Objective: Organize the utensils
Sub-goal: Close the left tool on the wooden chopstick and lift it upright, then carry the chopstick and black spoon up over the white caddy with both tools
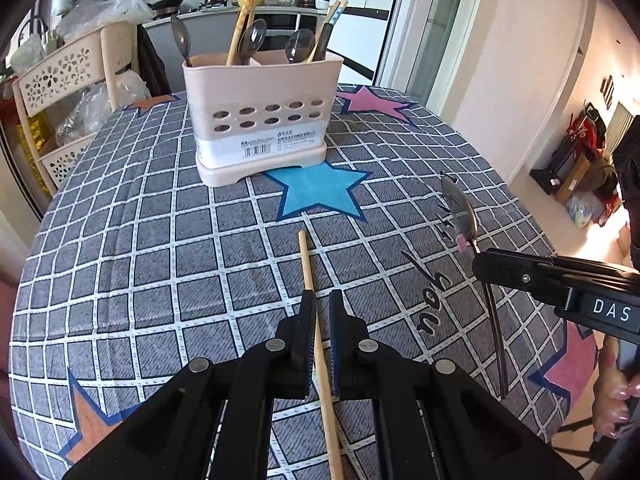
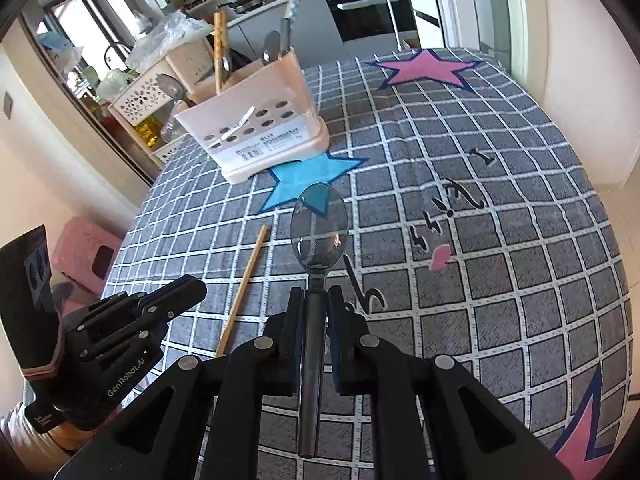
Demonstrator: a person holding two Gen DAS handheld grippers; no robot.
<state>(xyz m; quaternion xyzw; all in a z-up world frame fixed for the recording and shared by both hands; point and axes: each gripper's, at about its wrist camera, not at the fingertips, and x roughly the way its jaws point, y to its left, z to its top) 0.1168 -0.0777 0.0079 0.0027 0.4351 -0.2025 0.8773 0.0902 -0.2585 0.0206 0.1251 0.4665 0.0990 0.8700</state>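
Observation:
A bamboo chopstick (image 1: 306, 260) lies flat on the checked tablecloth. My left gripper (image 1: 323, 296) hovers over it, shut, and the stick shows through the narrow slit between the fingers. In the right wrist view the left gripper (image 2: 202, 282) stands apart from the chopstick (image 2: 248, 272), not holding it. My right gripper (image 2: 316, 294) is shut on the handle of a clear grey spoon (image 2: 319, 228), bowl forward, above the table. The spoon (image 1: 460, 204) and right gripper (image 1: 478, 262) also show at the right of the left wrist view. A beige utensil holder (image 1: 260, 92) at the back holds spoons and chopsticks.
The round table (image 1: 140, 240) has a grey cloth with coloured stars. A beige basket rack (image 1: 60, 76) with plastic bags stands behind it on the left. A person's hand (image 1: 616, 400) shows at the right edge. A pink stool (image 2: 84, 252) sits on the floor to the left.

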